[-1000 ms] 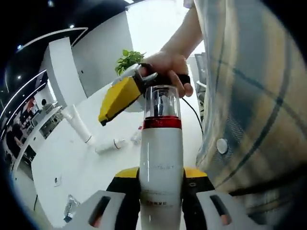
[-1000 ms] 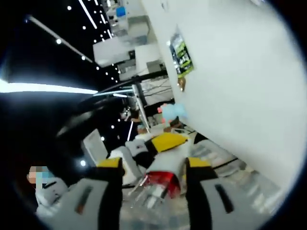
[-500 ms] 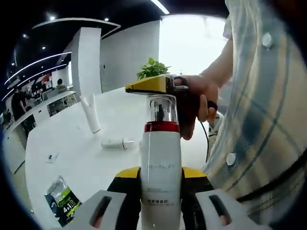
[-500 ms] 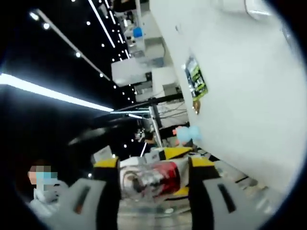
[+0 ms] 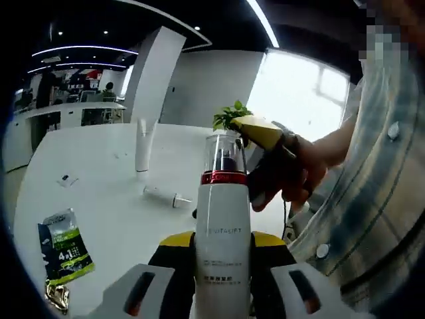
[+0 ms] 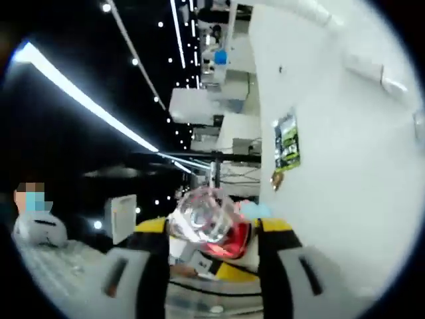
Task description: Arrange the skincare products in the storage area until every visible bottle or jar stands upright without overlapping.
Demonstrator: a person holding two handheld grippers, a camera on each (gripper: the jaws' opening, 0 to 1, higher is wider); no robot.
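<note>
A white bottle with a red band and a clear cap stands between my left gripper's jaws, which are shut on its body. Just behind the cap, a person's hand holds my yellow right gripper. In the right gripper view the clear cap with its red band faces the camera between the jaws of my right gripper. Those jaws stand wide on either side of it.
On the white table stand a white tube, a small tube lying flat and a green sachet. A potted plant is at the far edge. The person's checked shirt is at the right. The sachet lies on the table.
Both views have rolled with the hands. The right gripper has swung from the cap's left to behind and right of it. The cap now sits higher and more centred between the right jaws.
</note>
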